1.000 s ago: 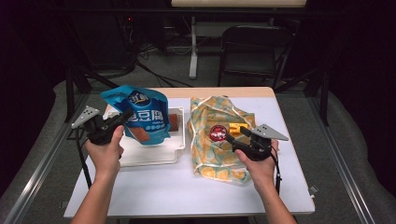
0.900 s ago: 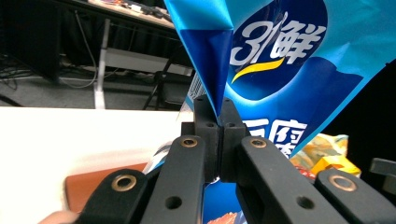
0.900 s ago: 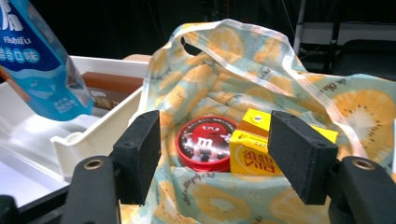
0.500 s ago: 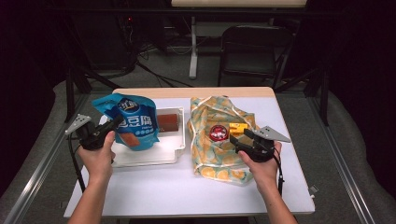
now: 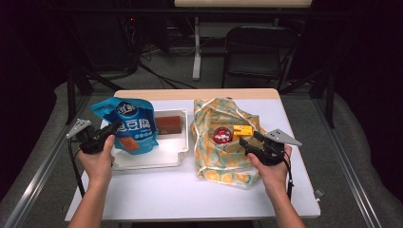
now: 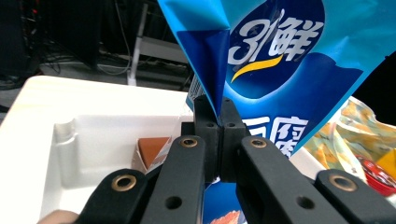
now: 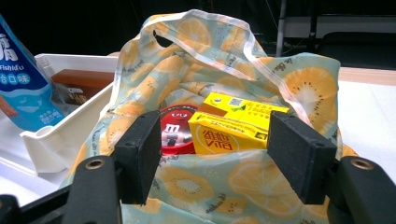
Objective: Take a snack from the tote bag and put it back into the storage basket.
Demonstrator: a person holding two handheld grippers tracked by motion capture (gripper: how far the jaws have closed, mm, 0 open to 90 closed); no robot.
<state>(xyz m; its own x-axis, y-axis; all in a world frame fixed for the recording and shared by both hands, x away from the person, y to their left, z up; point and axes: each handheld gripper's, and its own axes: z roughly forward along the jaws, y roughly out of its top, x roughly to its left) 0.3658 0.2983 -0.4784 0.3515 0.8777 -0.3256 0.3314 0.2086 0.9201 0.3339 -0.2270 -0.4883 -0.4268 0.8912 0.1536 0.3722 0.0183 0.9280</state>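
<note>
White tray [image 5: 147, 159]: taken as the landmark, lying on the left half of the white table [image 5: 190, 194]. Blue snack pouch [image 5: 127, 124]: held upright over the tray's left part, its lower end down at the tray; a folded edge of it is pinched between the closed jaws of the left gripper [image 5: 110, 130], as the left gripper view shows at close range with the pouch [image 6: 275, 60] rising above the jaw tips. Left gripper: at the tray's left edge, in the person's left hand [image 5: 97, 159]. Brown box [image 5: 168, 125]: lying inside the tray at its far right, just beside the pouch. Orange-print cloth bag [image 5: 223, 142]: lying on the table just right of the tray, mouth open. Red round tin [image 5: 222, 135] and yellow drink carton [image 5: 242, 130]: side by side in the bag's opening, the tin nearer the tray. Right gripper [image 5: 249, 144]: right of the tray, over the bag's near right part, held in the right hand [image 5: 272, 168]; its jaws stand apart with nothing pinched, and in the right gripper view the carton [image 7: 233, 126] and tin [image 7: 177, 128] lie beyond the two pads, apart from them.
</note>
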